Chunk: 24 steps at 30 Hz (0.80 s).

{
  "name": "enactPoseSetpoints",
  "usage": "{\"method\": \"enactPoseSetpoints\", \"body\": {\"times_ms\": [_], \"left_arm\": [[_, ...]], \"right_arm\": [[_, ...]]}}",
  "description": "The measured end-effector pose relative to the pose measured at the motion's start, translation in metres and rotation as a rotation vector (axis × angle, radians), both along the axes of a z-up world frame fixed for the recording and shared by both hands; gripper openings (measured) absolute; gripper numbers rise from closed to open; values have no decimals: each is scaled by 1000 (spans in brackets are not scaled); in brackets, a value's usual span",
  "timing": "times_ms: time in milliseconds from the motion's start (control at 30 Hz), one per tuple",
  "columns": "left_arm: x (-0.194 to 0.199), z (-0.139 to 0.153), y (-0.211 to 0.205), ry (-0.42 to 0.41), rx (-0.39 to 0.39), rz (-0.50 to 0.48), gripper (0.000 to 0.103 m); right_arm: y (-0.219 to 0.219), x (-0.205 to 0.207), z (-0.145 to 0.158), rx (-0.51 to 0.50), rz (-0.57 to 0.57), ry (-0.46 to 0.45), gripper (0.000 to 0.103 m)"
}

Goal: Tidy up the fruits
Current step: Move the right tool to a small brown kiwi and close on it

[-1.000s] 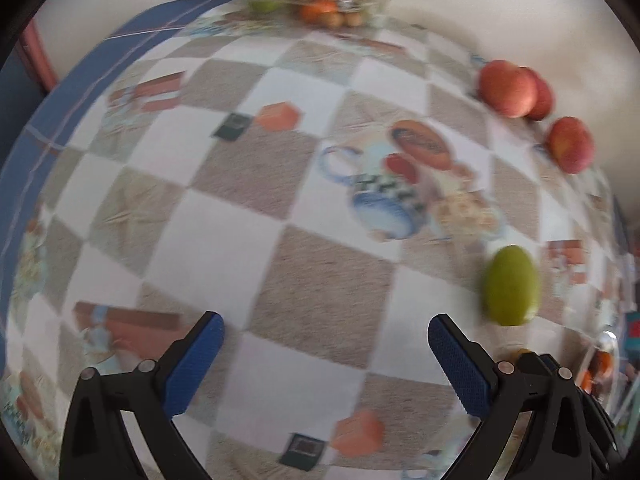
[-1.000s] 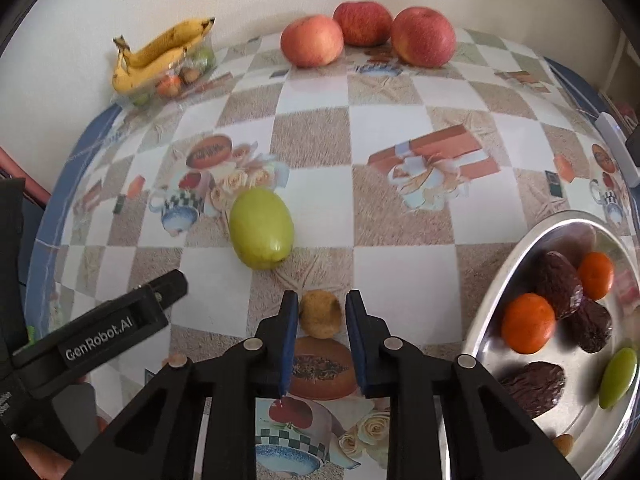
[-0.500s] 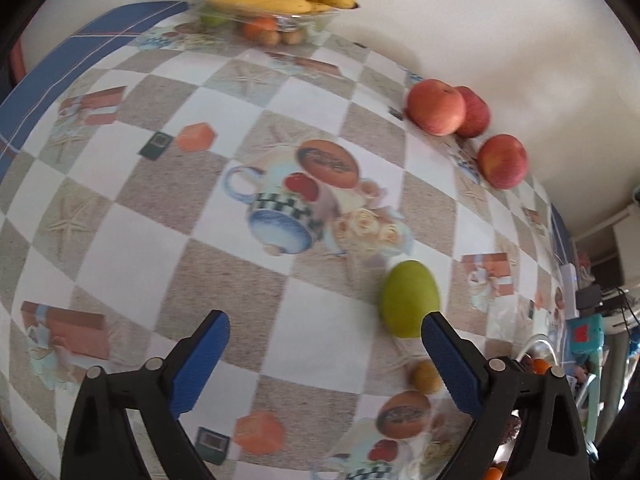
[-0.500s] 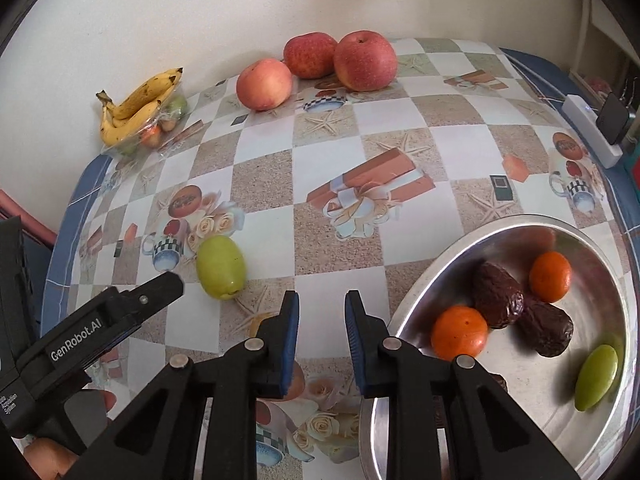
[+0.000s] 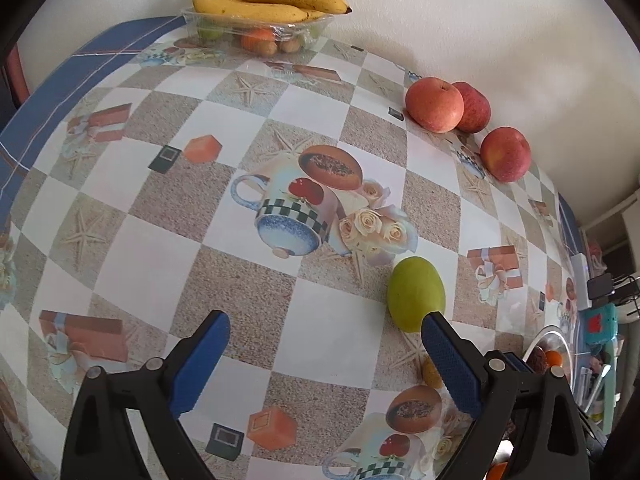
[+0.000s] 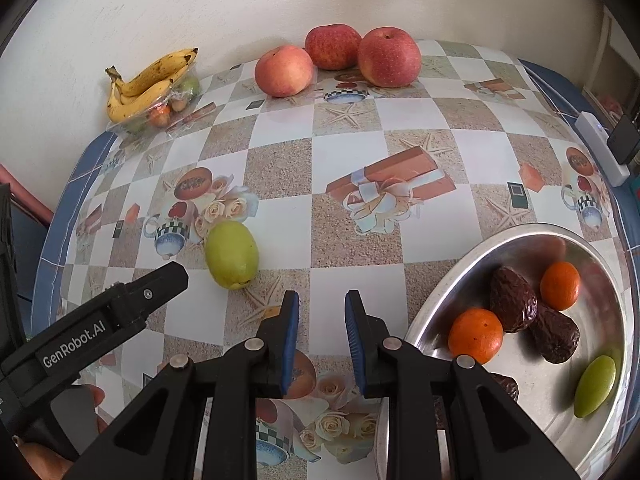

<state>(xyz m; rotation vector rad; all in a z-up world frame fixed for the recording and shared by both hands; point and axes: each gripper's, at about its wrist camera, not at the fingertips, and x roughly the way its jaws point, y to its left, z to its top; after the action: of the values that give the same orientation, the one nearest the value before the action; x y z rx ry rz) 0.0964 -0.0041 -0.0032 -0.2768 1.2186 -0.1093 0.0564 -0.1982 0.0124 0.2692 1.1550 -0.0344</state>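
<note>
The right gripper (image 6: 318, 334) is now seen lifted clear of the small brown fruit (image 5: 432, 372), fingers narrowly parted and empty. The left gripper (image 5: 326, 364), fingers spread wide, has been swung toward the green fruit (image 5: 415, 294), probably the next pick. Farther along the surface (image 6: 348, 236), the apples (image 6: 284, 70) lie untouched.

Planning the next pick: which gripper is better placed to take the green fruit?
Probably the left gripper: open wide, the green fruit just off its right fingertip. The right gripper is narrower and nearer the tray.
</note>
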Motion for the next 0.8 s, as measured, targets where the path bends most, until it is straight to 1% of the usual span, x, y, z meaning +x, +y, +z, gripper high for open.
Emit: {"method": "enactPoseSetpoints", "body": {"times_ms": [133, 233, 300, 333, 367, 500, 633, 800], "left_arm": [[0, -2, 2, 12, 11, 7, 98], [1, -5, 2, 30, 42, 2, 99], [0, -6, 3, 34, 76, 6, 100], [0, -7, 4, 38, 96, 11, 101], [0, -8, 6, 41, 110, 17, 103], [0, -9, 17, 35, 134, 68, 103], [-2, -12, 29, 56, 178, 131, 103], [-3, -18, 42, 92, 158, 171, 103]], "right_arm": [[3, 0, 0, -7, 9, 0, 25], [5, 1, -1, -8, 18, 2, 26], [6, 3, -3, -7, 21, 10, 34], [7, 3, -6, -7, 20, 19, 40], [7, 4, -7, -5, 20, 24, 41], [9, 6, -13, 4, 22, 43, 41], [12, 9, -18, 34, 20, 48, 44], [23, 12, -22, 55, 36, 57, 44]]}}
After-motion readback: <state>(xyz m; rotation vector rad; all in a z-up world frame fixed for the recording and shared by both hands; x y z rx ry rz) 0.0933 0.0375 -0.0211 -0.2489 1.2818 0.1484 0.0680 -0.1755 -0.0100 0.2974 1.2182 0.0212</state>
